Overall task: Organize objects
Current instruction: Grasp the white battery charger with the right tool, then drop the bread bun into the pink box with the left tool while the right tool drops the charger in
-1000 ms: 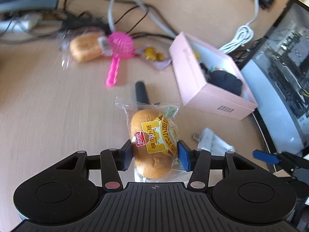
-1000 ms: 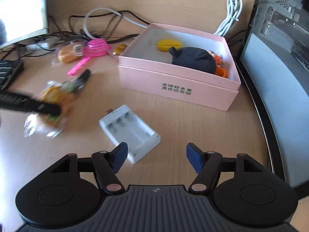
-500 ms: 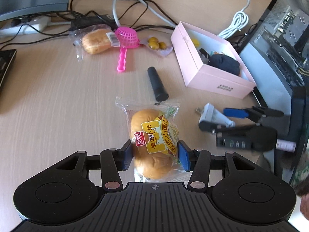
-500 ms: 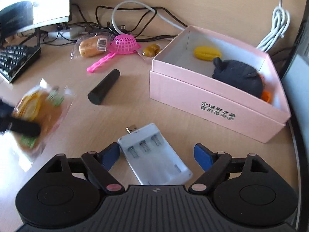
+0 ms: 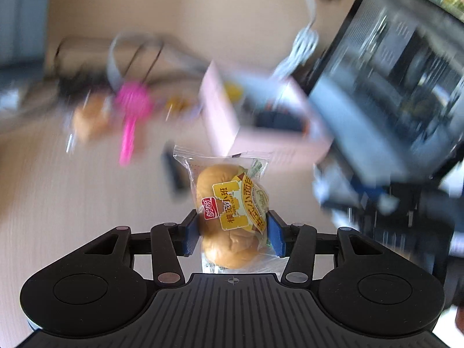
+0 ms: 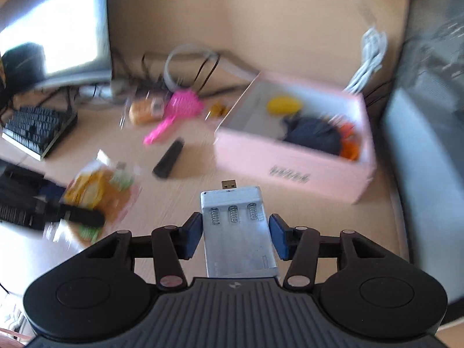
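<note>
Since earlier, the charger [image 6: 237, 232] has been clamped by the right hand-held gripper [image 6: 235, 236]; the bun [image 5: 232, 217] is held by the left hand-held gripper [image 5: 233, 233].

Left gripper [image 5: 233, 233] is clamped on the packaged bun [image 5: 232, 217], both blue pads pressed against its sides, with the bun sticking out forward past the fingertips. Right gripper [image 6: 235, 236] has its blue pads on either side of the white battery charger [image 6: 236, 232], left pad touching it and right pad at its edge, so it looks gripped.
</note>
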